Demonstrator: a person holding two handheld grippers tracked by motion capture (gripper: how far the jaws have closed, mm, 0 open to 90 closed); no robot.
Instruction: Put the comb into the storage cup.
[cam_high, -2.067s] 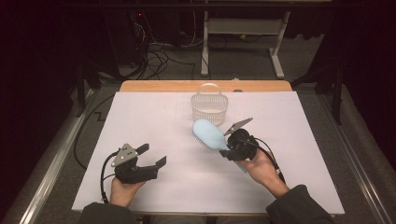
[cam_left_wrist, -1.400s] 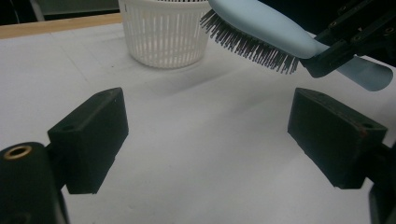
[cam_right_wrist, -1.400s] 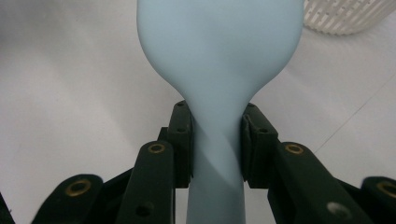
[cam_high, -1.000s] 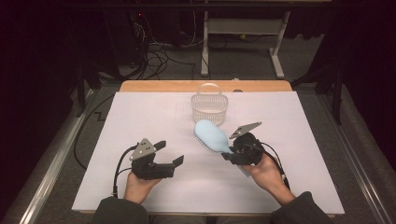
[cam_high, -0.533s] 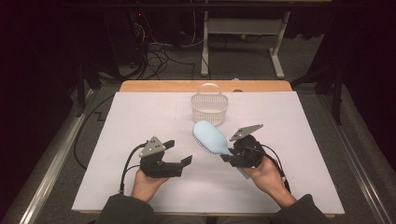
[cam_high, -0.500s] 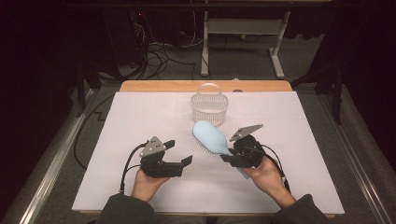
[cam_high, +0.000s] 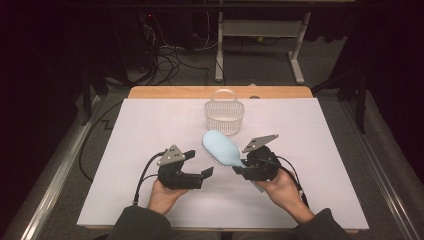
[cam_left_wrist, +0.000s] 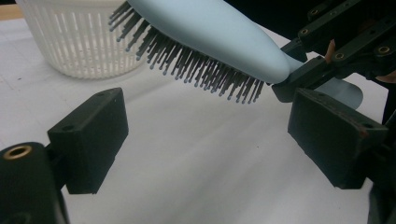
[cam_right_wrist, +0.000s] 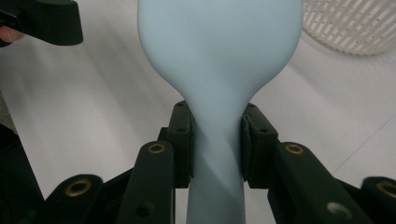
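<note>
A pale blue hairbrush (cam_high: 222, 148) is held off the white table cover, head pointing toward the far left, bristles facing down. My right gripper (cam_high: 243, 166) is shut on its handle; the pads clamp the brush neck (cam_right_wrist: 215, 135) from both sides. My left gripper (cam_high: 206, 173) is open, its jaws pointing right toward the brush. In the left gripper view the brush bristles (cam_left_wrist: 196, 65) hang just above and beyond the open pads (cam_left_wrist: 91, 137), with nothing between them.
A white slotted plastic basket (cam_high: 224, 111) with a handle stands behind the brush near the table's far edge. A wooden strip (cam_high: 165, 92) borders the white cover (cam_high: 150, 130) at the back. Metal rails run along both table sides.
My left gripper has slid right across the table toward the brush. The right gripper and the brush have stayed put.
</note>
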